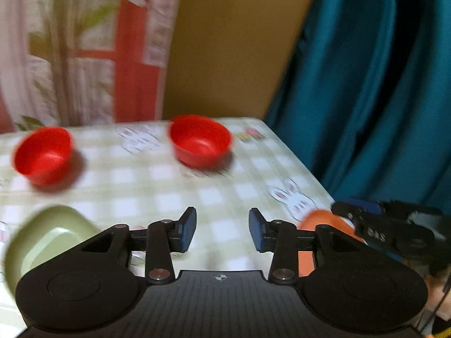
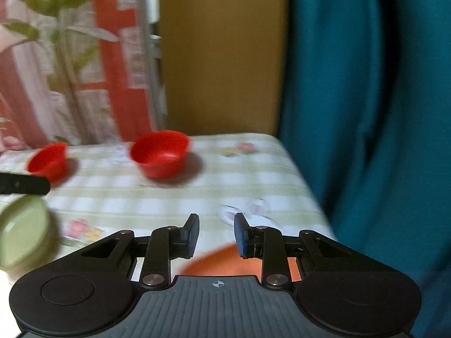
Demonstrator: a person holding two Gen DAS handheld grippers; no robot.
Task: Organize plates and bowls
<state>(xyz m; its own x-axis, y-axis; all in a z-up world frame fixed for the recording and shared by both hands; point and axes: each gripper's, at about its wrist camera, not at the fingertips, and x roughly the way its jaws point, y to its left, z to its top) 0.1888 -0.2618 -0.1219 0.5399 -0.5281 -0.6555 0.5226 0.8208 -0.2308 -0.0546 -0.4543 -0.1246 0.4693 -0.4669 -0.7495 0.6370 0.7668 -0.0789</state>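
Checked tablecloth (image 1: 157,186) | red bowls (image 1: 200,140) beyond empty parted jaws

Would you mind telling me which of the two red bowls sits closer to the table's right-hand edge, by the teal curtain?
It is the larger-looking red bowl, standing toward the far right corner near the teal curtain. The other red bowl stands apart, far to its left, near the plant.

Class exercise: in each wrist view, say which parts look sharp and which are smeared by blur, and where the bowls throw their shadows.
Left wrist view: the left gripper is sharp; the red bowls and checked tablecloth are smeared, with shadows to the bowls' lower right. Right wrist view: the right gripper is crisp; the green dish and plant are blurred.
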